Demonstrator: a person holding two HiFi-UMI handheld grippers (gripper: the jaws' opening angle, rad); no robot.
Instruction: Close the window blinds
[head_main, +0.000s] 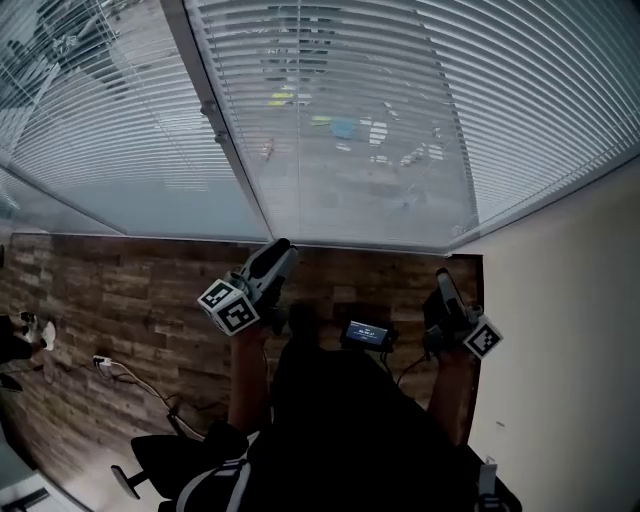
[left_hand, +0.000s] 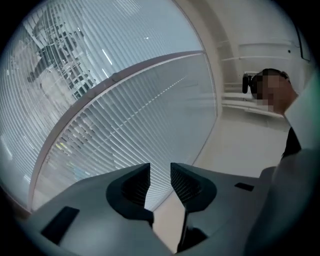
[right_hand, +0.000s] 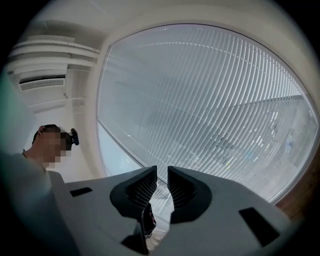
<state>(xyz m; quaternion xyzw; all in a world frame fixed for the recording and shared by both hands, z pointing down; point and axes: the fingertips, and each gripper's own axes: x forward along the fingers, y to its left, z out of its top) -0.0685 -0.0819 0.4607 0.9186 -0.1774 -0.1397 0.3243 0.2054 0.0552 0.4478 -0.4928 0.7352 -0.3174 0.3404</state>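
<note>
Left gripper (head_main: 280, 246) and right gripper (head_main: 443, 276) sit low in the head view, under the window blinds (head_main: 400, 120) that fill the top of the frame. On my feeds each pair of jaws stands almost together, with only a thin slit between the ribbed pads and nothing gripped. Blurred shapes outside show between the slats. The blinds at upper left are cut off by the frame edge, and the plain grey-blue strip below them could be glass or slats, I cannot tell. A dark torso (head_main: 350, 430) covers the bottom centre. Print on the small lit screen (head_main: 367, 333) is unreadable.
</note>
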